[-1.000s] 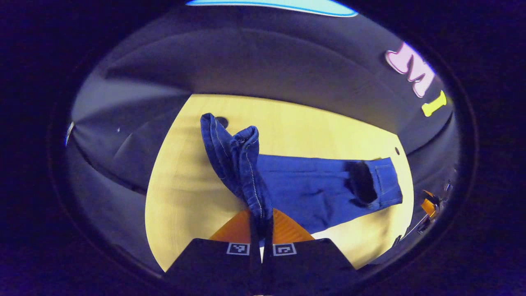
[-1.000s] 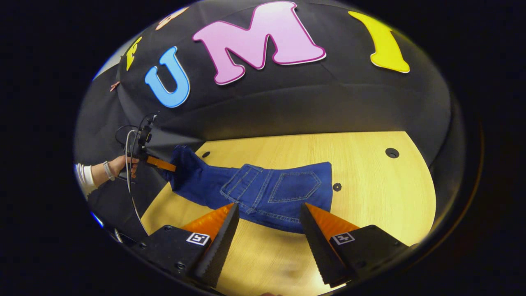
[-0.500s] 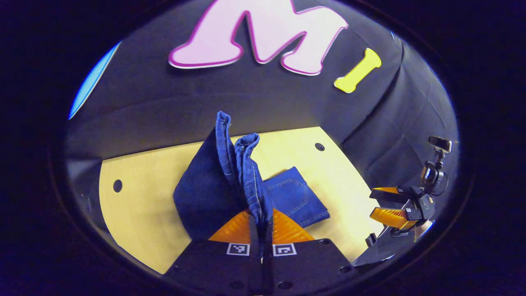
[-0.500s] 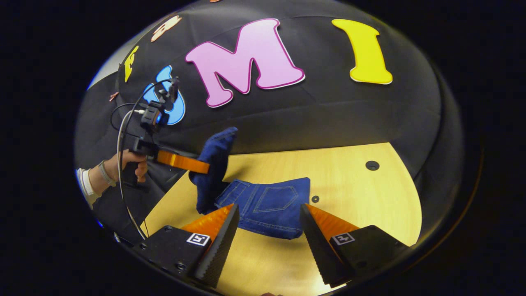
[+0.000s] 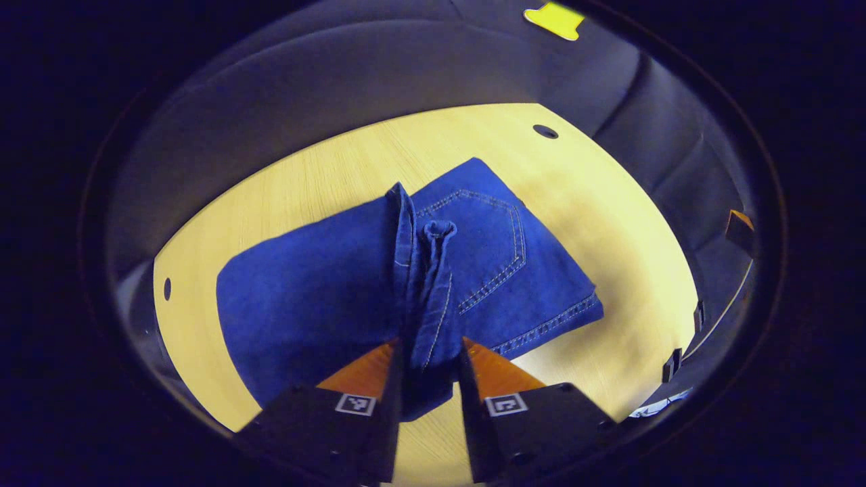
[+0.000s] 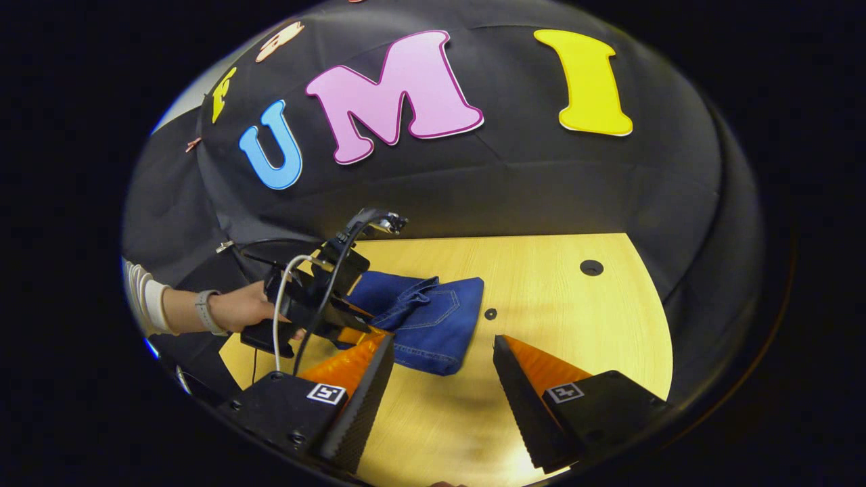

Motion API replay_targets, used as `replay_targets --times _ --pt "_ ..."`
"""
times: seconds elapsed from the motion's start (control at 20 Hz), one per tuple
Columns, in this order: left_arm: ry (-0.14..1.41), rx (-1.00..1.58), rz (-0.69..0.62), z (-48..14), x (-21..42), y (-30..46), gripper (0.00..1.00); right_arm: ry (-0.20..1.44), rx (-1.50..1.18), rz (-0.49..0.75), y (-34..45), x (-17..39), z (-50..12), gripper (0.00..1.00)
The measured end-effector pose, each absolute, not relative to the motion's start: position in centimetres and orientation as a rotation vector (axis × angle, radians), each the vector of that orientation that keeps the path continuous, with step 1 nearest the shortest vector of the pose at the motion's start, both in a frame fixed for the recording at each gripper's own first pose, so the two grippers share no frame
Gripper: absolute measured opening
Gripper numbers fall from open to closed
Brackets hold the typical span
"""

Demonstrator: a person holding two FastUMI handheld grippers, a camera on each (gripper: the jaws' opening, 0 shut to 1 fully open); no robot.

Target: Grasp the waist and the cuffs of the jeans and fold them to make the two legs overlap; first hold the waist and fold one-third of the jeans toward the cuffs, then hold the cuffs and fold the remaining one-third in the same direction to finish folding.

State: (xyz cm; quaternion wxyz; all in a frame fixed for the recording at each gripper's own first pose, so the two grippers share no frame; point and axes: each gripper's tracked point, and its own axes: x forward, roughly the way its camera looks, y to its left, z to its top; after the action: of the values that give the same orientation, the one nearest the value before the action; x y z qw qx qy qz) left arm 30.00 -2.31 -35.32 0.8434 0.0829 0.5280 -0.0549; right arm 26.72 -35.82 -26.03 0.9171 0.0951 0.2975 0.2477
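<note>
Folded jeans (image 5: 318,297) lying flat on the light wooden table (image 5: 609,223), a back pocket (image 5: 484,233) facing up on the layer beyond the fingertips. Cuffs (image 5: 423,270) bunched into a narrow ridge running straight out from between the fingers, resting on top of the folded stack. Left gripper (image 5: 429,358) low over the denim, its two orange-backed fingers (image 5: 369,368) parted a little with the cuff fabric sitting in the gap; whether both pads press on the cloth cannot be told. Plain leg panel spreading to the left of the fingers, pocket panel to the right and ahead.

In the right gripper view, same bundle (image 6: 433,318) seen ahead and slightly left of the fingers, apart from them. Right gripper (image 6: 443,368) spread wide over bare tabletop (image 6: 575,318), nothing between its fingers (image 6: 362,382). Beyond its left finger, the left gripper (image 6: 352,328) held by a hand (image 6: 247,308) with a wristband and a white sleeve, tips down at the near edge of the denim. Small dark holes (image 6: 591,267) dotting the tabletop ahead and right of the fingers. Black cloth wall (image 6: 541,182) behind the table.
</note>
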Motion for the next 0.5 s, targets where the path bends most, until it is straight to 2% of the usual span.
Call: replay_targets --times 0.05,0.1,0.2,0.3,0.5 --pt "1.089 0.175 -0.105 -35.1 30.2 -2.8 0.67 0.608 0.189 0.505 -36.2 26.4 -26.0 0.92" --pt "1.033 0.166 -0.103 -34.2 30.5 -3.5 0.71 0.604 0.184 0.502 -36.5 26.1 -25.7 0.92" --pt "0.908 0.165 -0.107 -31.5 31.0 -5.2 0.93 0.580 0.170 0.492 -36.8 25.6 -24.7 0.91" --pt "0.775 0.190 -0.122 -27.5 30.5 -6.4 0.98 0.539 0.174 0.479 -37.3 24.7 -22.9 0.92" --pt "0.497 0.212 -0.130 -17.5 25.1 -9.1 0.98 0.420 0.140 0.423 -38.5 21.9 -18.0 0.91"
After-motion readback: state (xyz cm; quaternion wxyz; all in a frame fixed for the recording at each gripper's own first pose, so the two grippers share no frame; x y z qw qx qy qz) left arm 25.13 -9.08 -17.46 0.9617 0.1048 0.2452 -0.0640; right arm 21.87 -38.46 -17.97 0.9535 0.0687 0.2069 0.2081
